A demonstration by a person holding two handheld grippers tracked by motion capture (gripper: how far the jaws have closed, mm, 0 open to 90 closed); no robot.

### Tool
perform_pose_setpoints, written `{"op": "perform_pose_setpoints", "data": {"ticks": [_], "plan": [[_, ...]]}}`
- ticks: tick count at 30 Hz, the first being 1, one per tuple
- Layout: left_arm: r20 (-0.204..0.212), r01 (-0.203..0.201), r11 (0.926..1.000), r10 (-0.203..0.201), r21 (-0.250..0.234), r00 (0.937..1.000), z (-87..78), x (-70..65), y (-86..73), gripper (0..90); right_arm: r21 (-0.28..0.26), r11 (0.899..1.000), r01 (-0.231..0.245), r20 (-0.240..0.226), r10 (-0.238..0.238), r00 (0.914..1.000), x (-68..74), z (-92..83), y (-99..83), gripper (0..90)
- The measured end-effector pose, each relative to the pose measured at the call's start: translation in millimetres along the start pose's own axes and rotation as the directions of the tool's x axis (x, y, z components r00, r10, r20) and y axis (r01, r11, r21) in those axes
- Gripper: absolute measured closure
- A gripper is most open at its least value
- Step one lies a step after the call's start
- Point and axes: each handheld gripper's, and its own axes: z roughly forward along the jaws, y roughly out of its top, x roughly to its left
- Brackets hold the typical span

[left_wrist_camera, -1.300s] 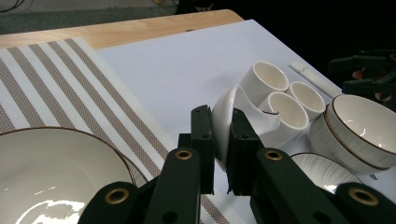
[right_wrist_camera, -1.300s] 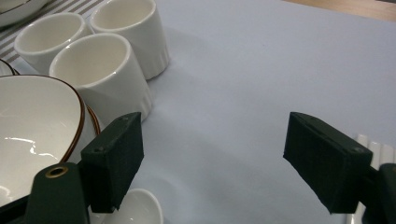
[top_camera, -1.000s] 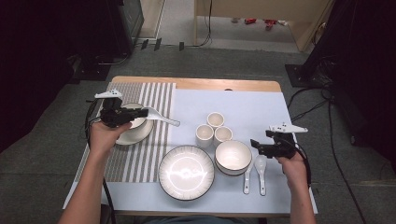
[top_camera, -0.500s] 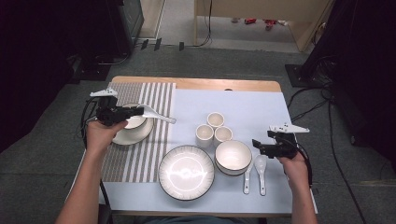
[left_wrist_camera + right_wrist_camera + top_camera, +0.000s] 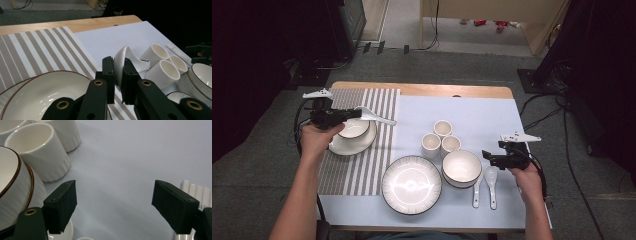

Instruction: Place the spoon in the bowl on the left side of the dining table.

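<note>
Your left gripper (image 5: 117,75) is clamped on a white ceramic spoon (image 5: 125,61). Its two black pads press on the spoon's bowl end from either side, and the handle juts out beyond the jaws, as the high view shows (image 5: 374,117). The spoon hangs above the striped placemat (image 5: 362,165), just over the far rim of the small bowl (image 5: 353,128) that sits on a saucer (image 5: 343,147).

Your right gripper (image 5: 113,202) has its jaws standing wide apart with nothing between them. In the high view it hovers (image 5: 492,157) at the right side of the white mat (image 5: 477,112), just beside the large bowl (image 5: 461,166).

Item count on the table:
- Spoons: three. One is in your left gripper; two (image 5: 484,185) lie side by side on the white mat, below your right gripper.
- Cups: three (image 5: 442,137), clustered at the middle of the white mat.
- Bowls: two, one on each side.
- Flat plate: one (image 5: 411,184), near the front edge.
- Saucer: one.
- Placemat: one.
</note>
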Motion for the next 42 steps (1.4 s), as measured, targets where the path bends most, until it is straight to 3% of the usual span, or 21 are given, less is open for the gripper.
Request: {"op": "perform_pose_setpoints", "data": {"ticks": [42], "plan": [[-0.106, 0.032, 0.9993, -0.03, 0.021, 0.9939, -1.0, 34.9, -22.3, 85.0, 0.014, 1.0, -0.021, 0.012, 0.021, 0.9997, -4.5, 3.7, -14.2, 19.7]]}}
